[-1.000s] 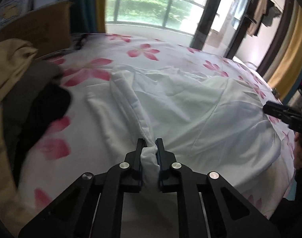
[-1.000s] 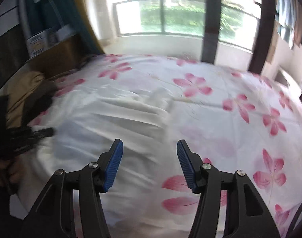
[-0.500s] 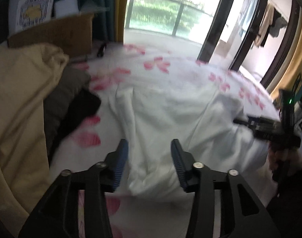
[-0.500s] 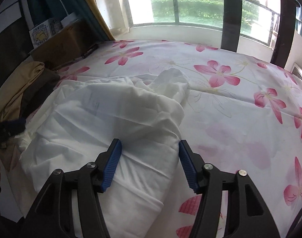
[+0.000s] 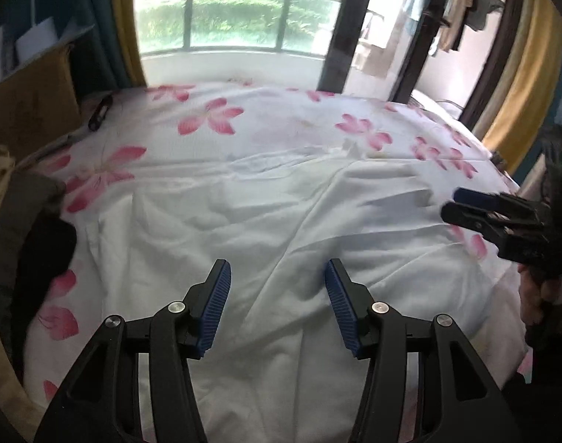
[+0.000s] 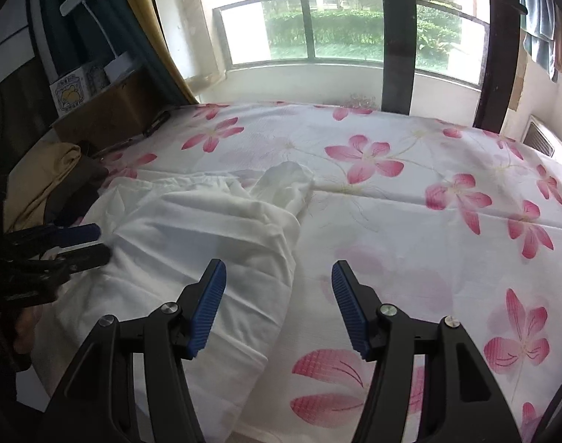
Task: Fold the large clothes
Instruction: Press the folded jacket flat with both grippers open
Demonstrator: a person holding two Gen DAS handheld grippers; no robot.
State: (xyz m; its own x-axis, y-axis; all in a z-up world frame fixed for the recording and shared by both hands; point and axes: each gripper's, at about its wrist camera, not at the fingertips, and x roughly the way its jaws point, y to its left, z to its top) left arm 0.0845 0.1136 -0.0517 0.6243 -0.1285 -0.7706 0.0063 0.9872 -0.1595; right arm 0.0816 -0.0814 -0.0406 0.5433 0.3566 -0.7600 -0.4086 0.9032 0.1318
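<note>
A large white garment (image 5: 244, 221) lies rumpled on the flowered bedsheet (image 5: 214, 118), near the bed's front edge. My left gripper (image 5: 277, 269) hovers over its middle with the jaws opening and nothing between the blue pads. In the right wrist view the garment (image 6: 207, 240) fills the left half, one sleeve sticking out toward the window. My right gripper (image 6: 279, 269) stands open above the garment's right edge, over cloth and bare sheet (image 6: 391, 221). Each gripper shows in the other's view: the right gripper (image 5: 462, 206) at the right rim, the left gripper (image 6: 85, 243) at the left rim.
A pile of tan, grey and black clothes (image 5: 40, 236) lies along the bed's left side, also in the right wrist view (image 6: 48, 170). Behind it stands a cardboard box (image 5: 29, 110). A small black object (image 5: 99, 112) rests near the box. A window closes the far side.
The left gripper let go of the white fold it was pinching, opened wide and drew away; the garment now lies spread under it. The right gripper stayed open.
</note>
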